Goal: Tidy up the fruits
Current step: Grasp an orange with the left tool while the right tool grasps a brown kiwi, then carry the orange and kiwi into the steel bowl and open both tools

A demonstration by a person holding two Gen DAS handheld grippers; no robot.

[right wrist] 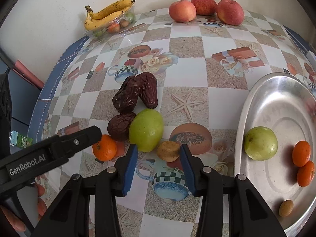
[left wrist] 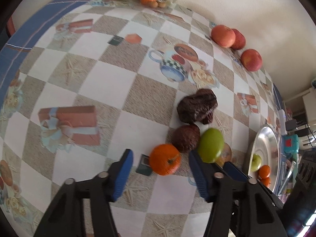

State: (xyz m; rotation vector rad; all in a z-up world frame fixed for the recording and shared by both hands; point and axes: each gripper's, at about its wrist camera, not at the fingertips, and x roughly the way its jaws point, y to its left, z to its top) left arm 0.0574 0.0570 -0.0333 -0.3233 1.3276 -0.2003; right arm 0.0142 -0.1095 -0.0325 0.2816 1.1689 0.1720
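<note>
Now, step: both grippers picking loose fruit, centre frame.
L gripper (left wrist: 161, 163): spread round tangerine (left wrist: 165, 159), not pinching.
R gripper (right wrist: 159, 154): pad touches small brown fruit (right wrist: 168, 150), other clear.
Next: close, carry to metal tray (right wrist: 247, 106), right edge.

Cream wall (right wrist: 49, 9) behind table w/ checkered cloth (right wrist: 187, 45).

My two wrist cameras are looking steeply down, close over the checkered tablecloth (left wrist: 122, 90), sharing the green fruit (right wrist: 146, 129) cluster.
</note>
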